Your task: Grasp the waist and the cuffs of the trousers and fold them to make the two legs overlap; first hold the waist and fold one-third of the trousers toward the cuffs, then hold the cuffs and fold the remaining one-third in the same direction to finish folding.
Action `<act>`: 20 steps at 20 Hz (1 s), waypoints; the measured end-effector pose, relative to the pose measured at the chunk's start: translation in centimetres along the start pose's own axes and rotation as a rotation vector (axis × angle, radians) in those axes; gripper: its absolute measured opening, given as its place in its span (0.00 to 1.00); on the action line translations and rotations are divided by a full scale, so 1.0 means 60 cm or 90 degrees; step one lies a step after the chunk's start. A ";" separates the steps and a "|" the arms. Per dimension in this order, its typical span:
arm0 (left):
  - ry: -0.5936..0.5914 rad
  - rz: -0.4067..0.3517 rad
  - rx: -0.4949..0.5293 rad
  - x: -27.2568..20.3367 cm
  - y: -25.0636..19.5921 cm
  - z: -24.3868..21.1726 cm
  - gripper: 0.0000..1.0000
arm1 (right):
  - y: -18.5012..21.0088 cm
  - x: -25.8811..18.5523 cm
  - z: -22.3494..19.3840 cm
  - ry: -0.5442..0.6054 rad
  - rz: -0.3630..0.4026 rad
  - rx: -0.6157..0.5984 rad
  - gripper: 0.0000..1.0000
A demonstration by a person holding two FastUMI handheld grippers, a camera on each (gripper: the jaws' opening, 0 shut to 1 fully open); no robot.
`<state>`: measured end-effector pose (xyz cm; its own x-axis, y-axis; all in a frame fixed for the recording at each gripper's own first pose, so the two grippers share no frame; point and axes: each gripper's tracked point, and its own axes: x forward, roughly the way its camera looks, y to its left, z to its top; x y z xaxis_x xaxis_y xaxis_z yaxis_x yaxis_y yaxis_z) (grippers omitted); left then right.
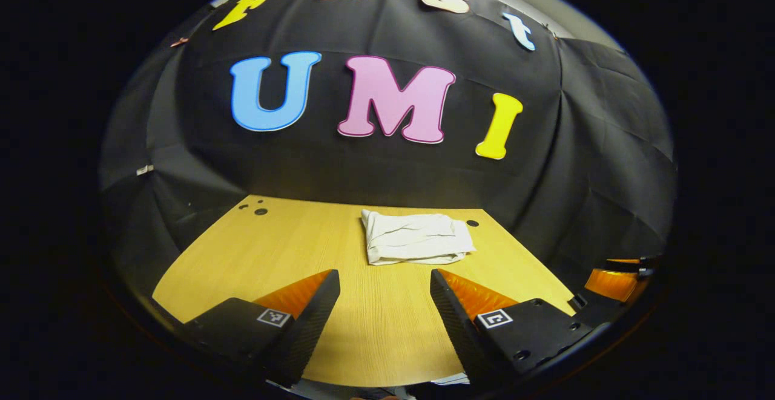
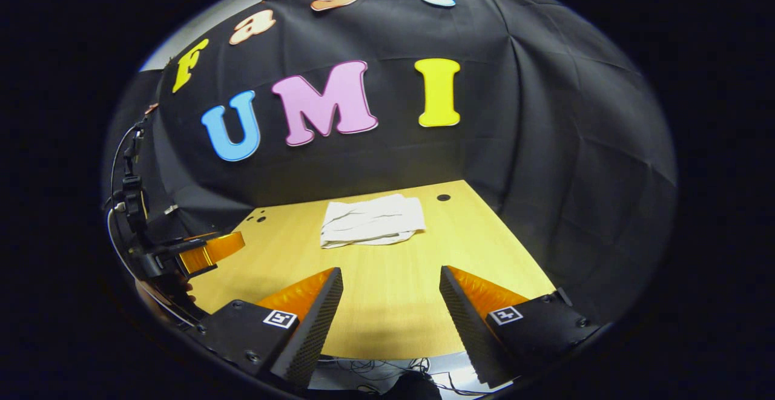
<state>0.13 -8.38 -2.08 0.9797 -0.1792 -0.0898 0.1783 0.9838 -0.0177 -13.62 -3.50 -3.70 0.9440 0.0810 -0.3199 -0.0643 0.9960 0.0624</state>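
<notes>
Bench (image 1: 254, 267): bare wood, trousers sit toward the far edge near the cloth wall, a bit right of centre in the left gripper view, roughly centred in the right gripper view.

Trousers (image 1: 416, 238): white, already a compact layered bundle with stacked edges on the near-left side. Looks to me like the folding is done or nearly so. Can't tell waist from cuffs in that bundle.

If a fold is still owed: come in low and flat to the bench, pinch only the top layers at the loose end, both sides at once, lift just enough to clear, carry over in one direction, lay down, then let go. Uneven lift will skew the stack. If not, a light square-up of the edges is all I'd do.

Left gripper (image 1: 385, 279): fingers spread wide, nothing between them, over the near edge of the bench. Trousers well ahead of the tips, slightly right of the gap's line.

Right gripper (image 2: 391, 276): fingers also spread, empty, near edge. Trousers well ahead, slightly left of the gap's line. No contact either side.
</notes>
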 end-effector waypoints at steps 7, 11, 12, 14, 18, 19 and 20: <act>0.048 0.012 -0.024 -0.104 -0.037 -0.082 0.96 | 0.077 -0.006 -0.033 0.015 0.063 0.051 0.99; 0.020 0.047 -0.012 -0.119 -0.004 -0.056 0.96 | 0.108 0.004 -0.030 0.014 0.082 0.049 0.99; 0.017 0.053 -0.013 -0.120 0.003 -0.054 0.96 | 0.115 0.008 -0.028 0.012 0.086 0.044 0.98; 0.032 0.048 -0.019 -0.123 0.009 -0.066 0.96 | 0.131 0.016 -0.023 0.005 0.096 0.032 0.98; 0.037 0.058 -0.042 -0.117 0.037 -0.064 0.96 | 0.168 0.023 -0.023 -0.003 0.119 -0.003 0.98; 0.042 0.060 -0.043 -0.115 0.042 -0.067 0.96 | 0.175 0.025 -0.025 0.000 0.124 -0.009 0.98; 0.047 0.064 -0.045 -0.113 0.049 -0.069 0.96 | 0.181 0.030 -0.028 0.003 0.127 -0.013 0.99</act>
